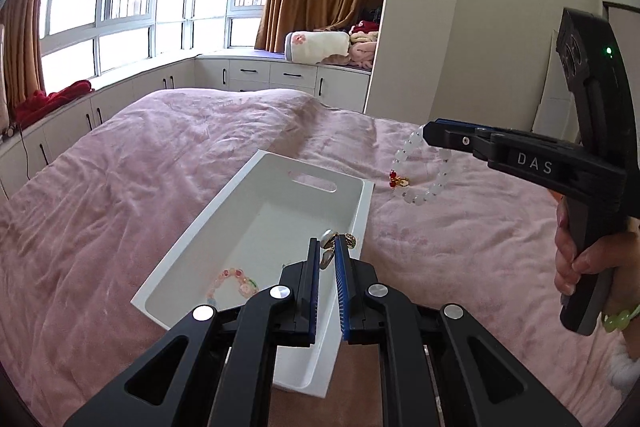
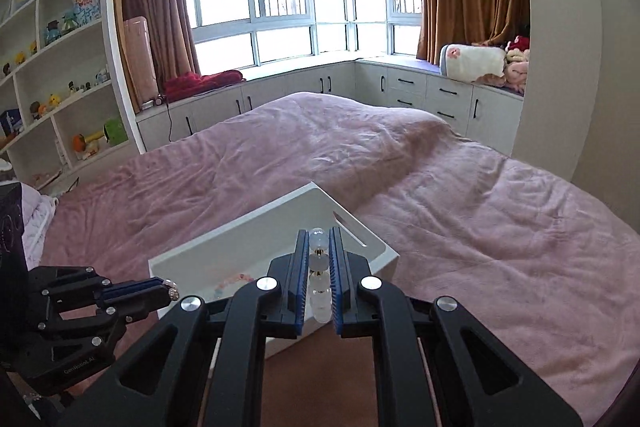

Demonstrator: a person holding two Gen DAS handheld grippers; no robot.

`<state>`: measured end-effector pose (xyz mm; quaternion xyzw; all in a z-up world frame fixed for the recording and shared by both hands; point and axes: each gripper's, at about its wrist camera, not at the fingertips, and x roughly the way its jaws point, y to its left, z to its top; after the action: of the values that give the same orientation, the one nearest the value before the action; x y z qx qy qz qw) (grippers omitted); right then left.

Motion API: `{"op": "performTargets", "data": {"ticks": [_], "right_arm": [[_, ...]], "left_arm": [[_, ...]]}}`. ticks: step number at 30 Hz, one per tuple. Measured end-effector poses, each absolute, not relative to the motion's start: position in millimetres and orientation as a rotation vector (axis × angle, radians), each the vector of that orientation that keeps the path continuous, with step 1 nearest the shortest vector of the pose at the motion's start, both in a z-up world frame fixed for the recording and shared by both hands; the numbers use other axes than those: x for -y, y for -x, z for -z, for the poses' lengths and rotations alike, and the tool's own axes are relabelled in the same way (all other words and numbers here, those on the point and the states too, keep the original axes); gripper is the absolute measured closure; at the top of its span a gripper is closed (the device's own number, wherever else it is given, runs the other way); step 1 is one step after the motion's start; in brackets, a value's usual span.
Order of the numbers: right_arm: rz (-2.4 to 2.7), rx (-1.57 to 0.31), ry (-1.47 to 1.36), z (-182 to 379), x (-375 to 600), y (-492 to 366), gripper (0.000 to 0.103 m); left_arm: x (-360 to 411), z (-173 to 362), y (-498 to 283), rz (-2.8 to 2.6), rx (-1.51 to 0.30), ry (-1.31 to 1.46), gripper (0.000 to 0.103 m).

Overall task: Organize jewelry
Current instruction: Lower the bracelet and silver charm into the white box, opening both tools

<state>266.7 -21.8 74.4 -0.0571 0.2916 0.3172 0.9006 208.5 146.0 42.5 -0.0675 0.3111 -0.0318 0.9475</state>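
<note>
A white plastic bin (image 1: 224, 247) lies on the pink bedspread; it also shows in the right wrist view (image 2: 276, 223). A pink bead bracelet (image 1: 234, 283) lies on its floor. My left gripper (image 1: 327, 254) is shut on a pearl-and-gold jewelry piece (image 1: 329, 247), held over the bin's near right part; it also shows in the right wrist view (image 2: 170, 291). My right gripper (image 2: 319, 247) is shut on a white bead bracelet (image 2: 319, 267). In the left wrist view the right gripper (image 1: 430, 133) holds that bracelet (image 1: 424, 183), with red beads, hanging above the bedspread right of the bin.
The pink bedspread (image 2: 480, 227) covers the bed all around the bin. White cabinets (image 2: 420, 87) and windows run behind the bed. Shelves with toys (image 2: 60, 67) stand at the left. Folded blankets (image 1: 320, 45) lie on the window bench.
</note>
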Motion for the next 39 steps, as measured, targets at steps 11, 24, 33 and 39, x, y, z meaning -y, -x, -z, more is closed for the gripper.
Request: {"op": "performTargets", "data": {"ticks": [11, 24, 33, 39], "right_arm": [[-0.662, -0.775, 0.076, -48, -39, -337, 0.093], [-0.55, -0.947, 0.163, 32, -80, -368, 0.09], [-0.563, -0.903, 0.165, 26, -80, -361, 0.051], [-0.62, -0.749, 0.16, -23, -55, -335, 0.039]], "left_arm": [[-187, -33, -291, -0.038, -0.729, 0.183, 0.09], [-211, 38, -346, -0.165, -0.938, 0.147, 0.079], [-213, 44, -332, -0.188, -0.927, 0.141, 0.055], [-205, -8, -304, -0.145, -0.787, 0.152, 0.033]]}}
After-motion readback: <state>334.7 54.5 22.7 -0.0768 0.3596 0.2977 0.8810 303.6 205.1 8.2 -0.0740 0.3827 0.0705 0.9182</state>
